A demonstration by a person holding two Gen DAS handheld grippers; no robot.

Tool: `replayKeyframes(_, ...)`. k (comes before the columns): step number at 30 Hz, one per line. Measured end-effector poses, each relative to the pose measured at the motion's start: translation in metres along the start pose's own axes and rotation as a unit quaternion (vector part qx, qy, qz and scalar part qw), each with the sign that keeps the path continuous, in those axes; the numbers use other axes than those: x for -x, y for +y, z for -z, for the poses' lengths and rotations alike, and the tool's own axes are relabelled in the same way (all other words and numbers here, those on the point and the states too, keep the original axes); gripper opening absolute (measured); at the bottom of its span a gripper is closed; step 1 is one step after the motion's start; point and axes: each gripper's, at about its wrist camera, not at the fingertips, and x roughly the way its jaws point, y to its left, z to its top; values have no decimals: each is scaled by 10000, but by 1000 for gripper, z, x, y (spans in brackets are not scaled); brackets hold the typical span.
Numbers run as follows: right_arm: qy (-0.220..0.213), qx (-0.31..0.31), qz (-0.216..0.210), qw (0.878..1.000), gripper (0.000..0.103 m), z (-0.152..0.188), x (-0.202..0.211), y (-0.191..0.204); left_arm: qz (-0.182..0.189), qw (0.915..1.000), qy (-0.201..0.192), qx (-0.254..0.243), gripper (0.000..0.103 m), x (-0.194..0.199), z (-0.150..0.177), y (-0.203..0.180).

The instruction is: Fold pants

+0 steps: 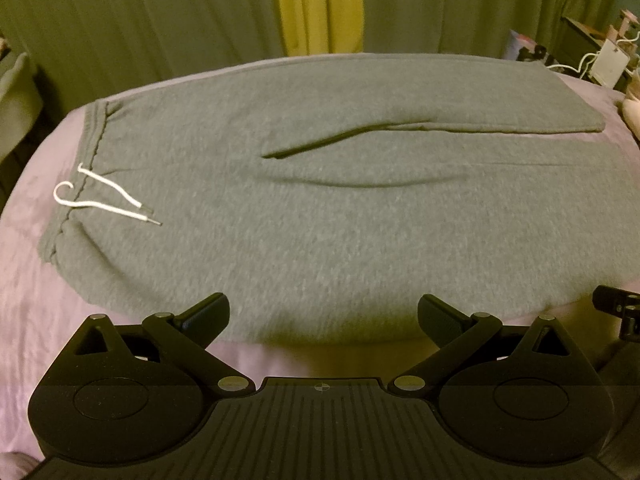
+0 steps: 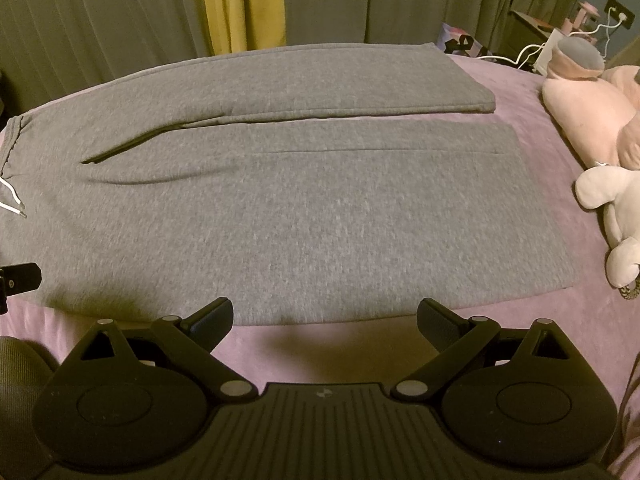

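Left wrist view
left gripper (image 1: 323,316): jaws wide apart, holding nothing, hovering just short of the pants' near edge.
pants (image 1: 320,216): grey fleece sweatpants, flat on the bed, waistband at the left, legs running right.
near edge: curved, a strip of bare bed sheet (image 1: 36,304) between it and the gripper.
drawstring (image 1: 108,200): white cord, two loose ends with metal tips, lying on the pants by the waistband.
leg gap: dark slit between the two legs, beyond the pants' middle.
curtain (image 1: 160,12): green, pleated, behind the pants' far edge.

Right wrist view
right gripper (image 2: 325,318): jaws wide apart, holding nothing, fingertips just at the near edge of the pants (image 2: 280,208).
hems: straight cut, both at the right; the near leg reaches further right than the far one.
bed sheet (image 2: 560,320): pink, soft, bare right of the hems.
plush toys (image 2: 600,120): pink and cream, right of the pants, apart from the hems.
left gripper (image 2: 16,284): black tip at the left edge, by the pants' near edge.
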Motion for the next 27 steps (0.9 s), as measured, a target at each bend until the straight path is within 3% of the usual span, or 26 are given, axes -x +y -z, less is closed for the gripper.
replayKeyframes(27,-7,33,9,10000,99,-1,-2,2,8,10000,29,16,103,-3,0,-1)
